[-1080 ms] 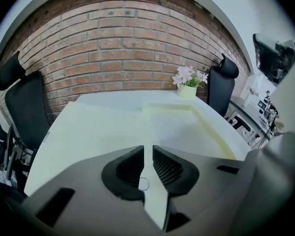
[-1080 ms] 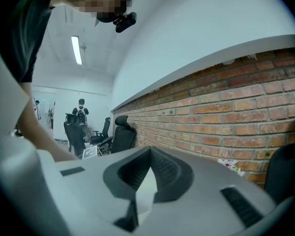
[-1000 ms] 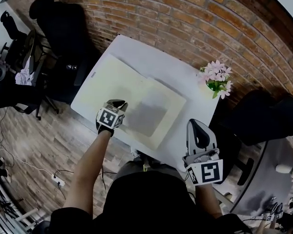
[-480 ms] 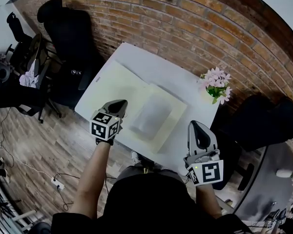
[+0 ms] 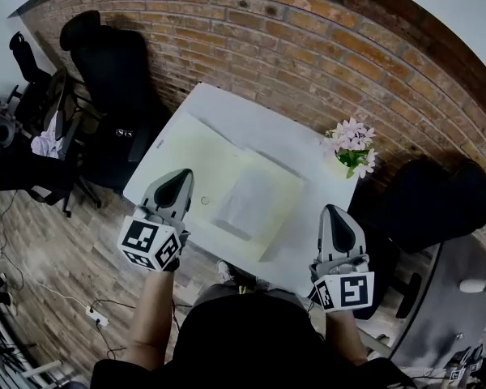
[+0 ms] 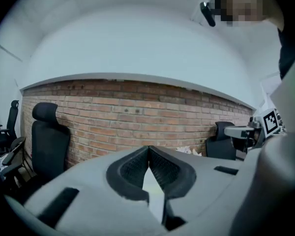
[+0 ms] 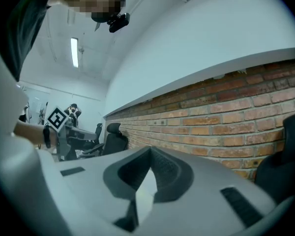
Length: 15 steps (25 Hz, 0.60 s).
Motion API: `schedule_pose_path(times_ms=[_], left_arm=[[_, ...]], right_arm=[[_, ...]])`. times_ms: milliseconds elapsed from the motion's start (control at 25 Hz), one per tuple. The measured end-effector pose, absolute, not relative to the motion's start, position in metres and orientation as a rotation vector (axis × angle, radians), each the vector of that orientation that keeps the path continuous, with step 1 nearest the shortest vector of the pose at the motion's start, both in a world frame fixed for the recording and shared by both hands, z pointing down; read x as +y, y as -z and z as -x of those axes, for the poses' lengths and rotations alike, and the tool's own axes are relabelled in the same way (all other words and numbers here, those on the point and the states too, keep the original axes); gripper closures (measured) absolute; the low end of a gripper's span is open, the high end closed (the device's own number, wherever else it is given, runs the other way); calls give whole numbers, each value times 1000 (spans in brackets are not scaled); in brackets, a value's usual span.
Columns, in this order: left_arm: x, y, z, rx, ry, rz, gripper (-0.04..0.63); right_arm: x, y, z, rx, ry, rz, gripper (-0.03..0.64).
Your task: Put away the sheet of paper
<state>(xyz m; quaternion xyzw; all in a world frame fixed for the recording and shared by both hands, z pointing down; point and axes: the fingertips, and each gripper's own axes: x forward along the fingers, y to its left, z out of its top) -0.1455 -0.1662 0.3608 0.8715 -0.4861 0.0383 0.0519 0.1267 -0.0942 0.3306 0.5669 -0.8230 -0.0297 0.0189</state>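
A white sheet of paper [image 5: 247,197] lies flat on the right half of an open pale yellow folder [image 5: 196,154] on the white table [image 5: 251,110]. My left gripper [image 5: 178,177] hangs above the table's front left edge, apart from the folder. It is shut with nothing held, and in the left gripper view its jaw tips [image 6: 148,146] meet. My right gripper [image 5: 338,214] hovers at the table's front right corner, also shut and empty. The right gripper view shows its own tips [image 7: 150,149] touching, with the brick wall beyond.
A pot of pink flowers [image 5: 352,144] stands at the table's far right corner. Black office chairs stand at the left [image 5: 113,63] and right [image 5: 437,193] of the table. A brick wall [image 5: 308,31] runs behind it. The floor is wood planks.
My left gripper has drawn back from the folder's front edge toward the person and risen. The sheet stays lying in the folder. The right gripper has hardly moved.
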Motion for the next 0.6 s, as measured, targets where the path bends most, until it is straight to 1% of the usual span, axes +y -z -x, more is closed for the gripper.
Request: schedule_pose_path(times_ms=[320, 600], left_arm=[[-125, -289, 137, -1507, 48, -2826, 569], [-99, -277, 134, -1529, 136, -2840, 569]], right_arm=[[-91, -321, -151, -2495, 105, -1867, 603], [-89, -317, -173, -2418, 92, -1960, 603]])
